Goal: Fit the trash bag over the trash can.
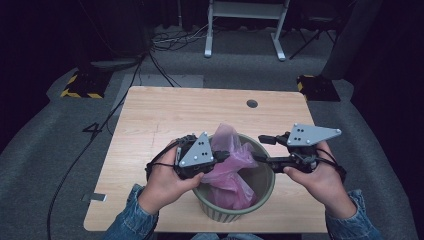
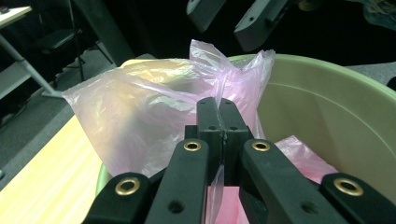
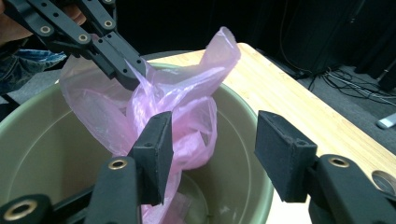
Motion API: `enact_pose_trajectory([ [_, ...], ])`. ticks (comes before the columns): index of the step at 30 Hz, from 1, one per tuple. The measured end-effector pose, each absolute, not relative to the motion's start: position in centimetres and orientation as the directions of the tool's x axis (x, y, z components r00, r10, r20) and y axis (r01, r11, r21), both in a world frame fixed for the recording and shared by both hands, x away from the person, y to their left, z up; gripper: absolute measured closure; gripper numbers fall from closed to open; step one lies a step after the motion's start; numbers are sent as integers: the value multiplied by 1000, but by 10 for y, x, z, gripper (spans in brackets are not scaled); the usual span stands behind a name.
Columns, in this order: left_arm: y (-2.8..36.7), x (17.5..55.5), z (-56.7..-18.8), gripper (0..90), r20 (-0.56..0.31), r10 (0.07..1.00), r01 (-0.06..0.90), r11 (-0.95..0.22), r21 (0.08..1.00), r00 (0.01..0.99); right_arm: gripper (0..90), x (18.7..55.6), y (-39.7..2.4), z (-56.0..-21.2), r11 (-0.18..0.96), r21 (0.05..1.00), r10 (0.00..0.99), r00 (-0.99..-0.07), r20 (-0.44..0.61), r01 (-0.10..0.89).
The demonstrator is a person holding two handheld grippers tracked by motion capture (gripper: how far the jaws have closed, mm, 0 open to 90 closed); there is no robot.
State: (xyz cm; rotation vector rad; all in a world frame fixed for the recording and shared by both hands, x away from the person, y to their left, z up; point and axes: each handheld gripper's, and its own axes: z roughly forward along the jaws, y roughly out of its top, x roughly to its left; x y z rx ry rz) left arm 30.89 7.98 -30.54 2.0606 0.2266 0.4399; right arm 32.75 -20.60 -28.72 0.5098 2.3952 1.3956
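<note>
Left tool (image 2: 219,116) clenched on pink bag (image 2: 140,112), right tool (image 3: 210,149) released, jaws apart over green bin (image 3: 42,140)

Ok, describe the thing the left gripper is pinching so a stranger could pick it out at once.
Start at the light wooden table and find the round green bin at its near edge, between the person's hands. Rising out of that bin is a thin pink plastic bag, crumpled and see-through. The left gripper is shut on its film, and it is the one soft pink thing among hard green, wood and black.
</note>
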Motion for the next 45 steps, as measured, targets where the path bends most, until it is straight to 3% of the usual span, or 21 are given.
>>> enact_pose_trajectory([
  [3, 78, 307, -305, 887, 220, 316, -33, -504, 863, 923, 522, 331, -201, -287, 471, 872, 428, -899, -93, 134],
  [5, 78, 306, -304, 846, 236, 317, -44, -511, 858, 918, 709, 333, -197, -289, 502, 853, 399, -913, -81, 144],
  [7, 79, 306, -304, 867, 250, 327, -47, -521, 852, 911, 859, 334, -196, -291, 511, 845, 390, -918, -66, 156],
  [9, 83, 307, -304, 896, 241, 337, -32, -523, 852, 910, 900, 334, -198, -292, 511, 844, 403, -913, -67, 164],
  [35, 147, 305, -320, 900, 209, 503, 82, -495, 865, 838, 900, 314, -270, -308, 454, 840, 556, -831, -7, 297],
  [39, 148, 301, -320, 900, 208, 495, 74, -492, 867, 844, 900, 314, -276, -307, 428, 854, 560, -828, 6, 295],
  [40, 145, 300, -320, 899, 213, 488, 68, -496, 866, 846, 889, 314, -274, -306, 424, 859, 556, -831, 2, 286],
  [42, 140, 298, -319, 899, 223, 470, 53, -505, 862, 854, 752, 316, -269, -303, 416, 868, 547, -837, -2, 270],
  [45, 133, 296, -319, 899, 232, 448, 36, -513, 858, 863, 628, 319, -257, -299, 421, 875, 531, -847, -25, 239],
])
